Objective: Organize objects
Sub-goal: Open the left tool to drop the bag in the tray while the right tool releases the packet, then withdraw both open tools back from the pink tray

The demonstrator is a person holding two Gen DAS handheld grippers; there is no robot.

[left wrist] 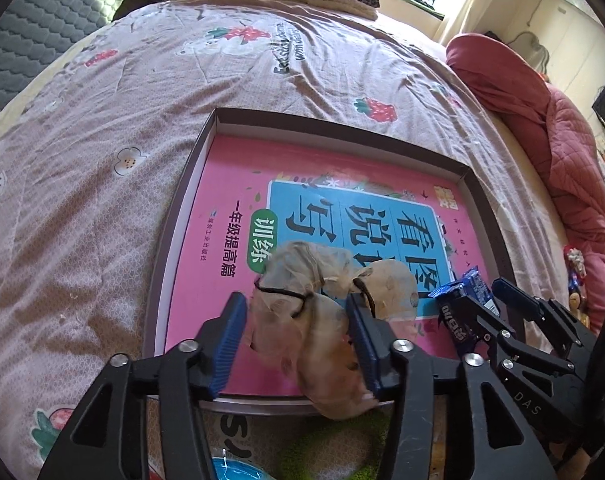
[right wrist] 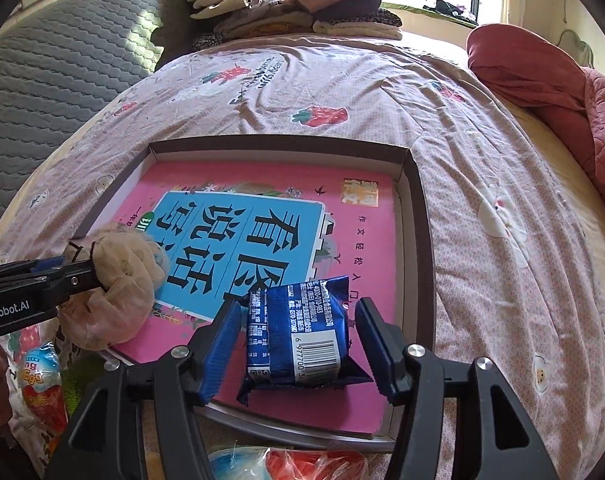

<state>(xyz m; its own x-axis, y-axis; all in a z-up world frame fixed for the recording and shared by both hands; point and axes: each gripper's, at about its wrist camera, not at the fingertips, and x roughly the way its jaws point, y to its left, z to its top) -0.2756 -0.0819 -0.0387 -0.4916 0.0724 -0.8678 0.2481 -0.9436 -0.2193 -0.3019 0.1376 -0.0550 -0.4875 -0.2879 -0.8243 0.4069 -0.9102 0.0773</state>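
Note:
A shallow box lid [left wrist: 190, 184] [right wrist: 422, 216] lies on the bed with a pink book [left wrist: 230, 216] [right wrist: 366, 248] inside. My left gripper [left wrist: 294, 320] is open around a clear plastic bag [left wrist: 314, 328] tied with a black cord, resting on the book near the box's front edge. The bag also shows in the right wrist view [right wrist: 122, 280]. My right gripper [right wrist: 298, 336] is open around a blue snack packet [right wrist: 298, 336] that sits on the book. The packet also shows in the left wrist view [left wrist: 462, 300]. I cannot tell if the pads touch either object.
The bed has a pink strawberry-print sheet [left wrist: 142, 100]. Folded clothes [right wrist: 286, 4] are piled at the far end, and a red quilt [right wrist: 542, 92] lies at the right. More snack packets [right wrist: 42, 380] [right wrist: 302, 460] and a green item [left wrist: 334, 444] lie near the box's front edge.

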